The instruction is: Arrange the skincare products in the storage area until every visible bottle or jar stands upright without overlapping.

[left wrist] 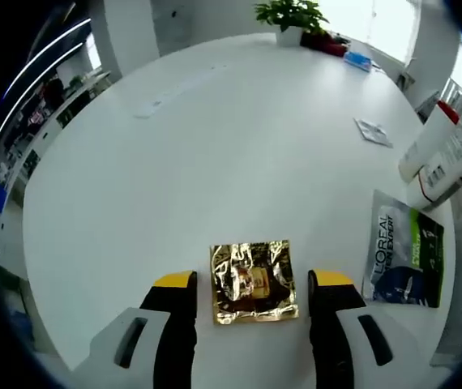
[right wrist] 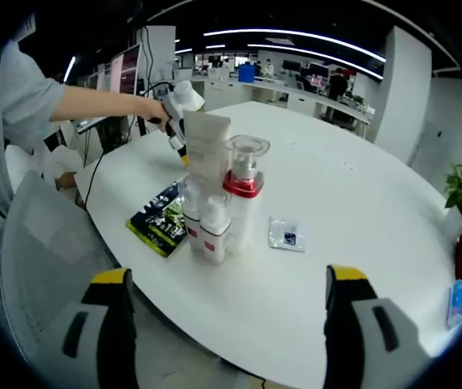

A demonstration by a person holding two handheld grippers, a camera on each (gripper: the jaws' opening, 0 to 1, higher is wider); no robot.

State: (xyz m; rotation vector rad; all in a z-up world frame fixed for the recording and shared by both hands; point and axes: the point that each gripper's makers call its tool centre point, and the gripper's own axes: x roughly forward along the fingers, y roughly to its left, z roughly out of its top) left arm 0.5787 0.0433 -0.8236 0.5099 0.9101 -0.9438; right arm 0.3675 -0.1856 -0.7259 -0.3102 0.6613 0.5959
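White table (left wrist: pixel 215 146): gold sachet (left wrist: pixel 254 282) btwn left claw (left wrist: pixel 253 293) jaws

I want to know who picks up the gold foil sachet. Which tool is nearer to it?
Left. The left tool has its open jaws on either side of the gold foil sachet; the right tool hovers open near the table edge, facing the upright bottles.
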